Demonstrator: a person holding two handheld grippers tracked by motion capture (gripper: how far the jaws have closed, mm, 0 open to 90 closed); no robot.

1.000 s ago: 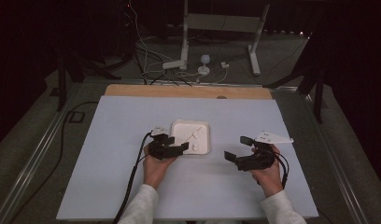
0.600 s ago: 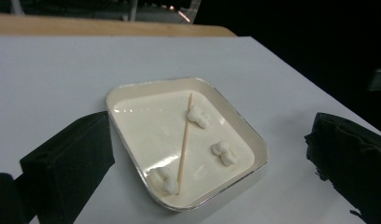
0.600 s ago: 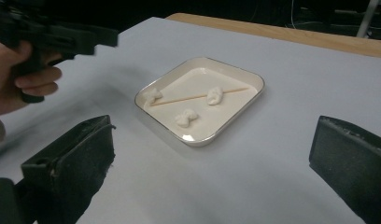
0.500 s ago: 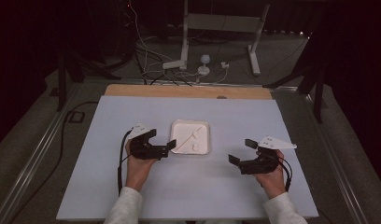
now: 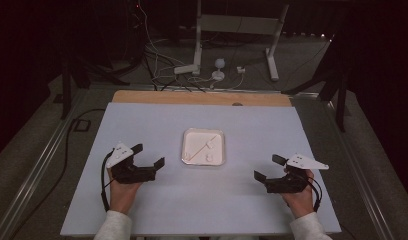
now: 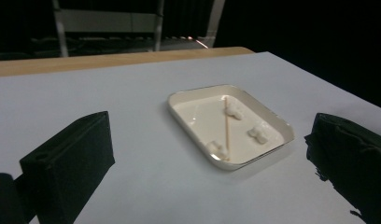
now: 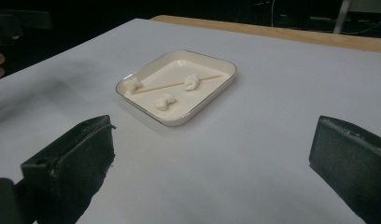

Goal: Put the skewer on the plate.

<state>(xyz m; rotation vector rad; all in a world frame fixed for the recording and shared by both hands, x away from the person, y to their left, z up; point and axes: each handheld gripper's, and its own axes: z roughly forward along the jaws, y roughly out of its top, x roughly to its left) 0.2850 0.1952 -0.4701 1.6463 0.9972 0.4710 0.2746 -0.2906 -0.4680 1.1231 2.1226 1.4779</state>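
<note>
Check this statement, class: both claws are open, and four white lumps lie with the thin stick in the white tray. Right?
Not quite: the left gripper view shows three white lumps, not four, with the thin stick in the white tray. Both claws are open.

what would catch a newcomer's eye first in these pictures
A small white tray sits mid-table, holding a thin wooden stick and three small white lumps. On either side, the left gripper and the right gripper rest open on the pale table, both apart from the tray.
</note>
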